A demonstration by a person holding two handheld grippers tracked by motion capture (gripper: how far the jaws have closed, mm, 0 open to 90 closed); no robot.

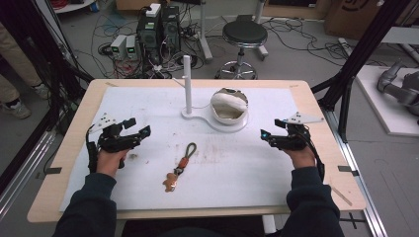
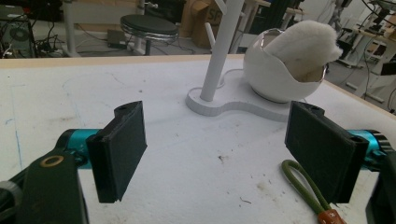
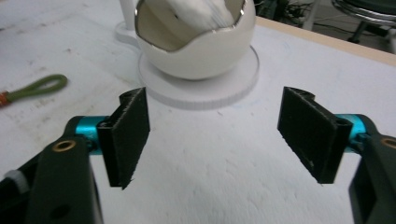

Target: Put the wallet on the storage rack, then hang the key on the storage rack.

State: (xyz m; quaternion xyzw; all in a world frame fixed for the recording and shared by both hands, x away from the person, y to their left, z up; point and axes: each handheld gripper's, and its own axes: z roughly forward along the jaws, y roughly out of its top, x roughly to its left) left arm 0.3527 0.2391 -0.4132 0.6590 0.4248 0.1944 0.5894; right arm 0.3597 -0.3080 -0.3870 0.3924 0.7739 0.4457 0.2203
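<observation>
both hands rest on the white mat (image 1: 148, 106) that covers the wooden table (image 1: 69, 143), one at each side, forearms in dark sleeves coming in from the near edge.

left gripper (image 1: 137, 129): held low over the mat at the left side, pointing toward the middle. jaws spread wide, nothing between them; in the left gripper view (image 2: 215, 154) bare mat shows between the two black pads.

right gripper (image 1: 269, 133): held low at the right side, pointing inward toward the left. jaws spread wide and empty; in the right gripper view (image 3: 215, 140) bare mat lies between the pads.

keychain (image 1: 180, 167): lies flat on the mat between the two hands, nearer the left one, near the front half of the mat. green cord loop (image 1: 190, 149) at the far end, orange joint in the middle, small brown figure (image 1: 170, 182) at the near end. neither gripper touches it. the loop shows just beside the right-hand pad in the left gripper view (image 2: 303, 184), and at the left edge of the right gripper view (image 3: 39, 88).

white stand (image 1: 207, 118): flat base at the middle back of the mat, upright peg (image 1: 187, 81) on its left part, white egg-shaped cup (image 1: 229, 106) on its right part with something soft and white inside. well apart from the keychain.
</observation>
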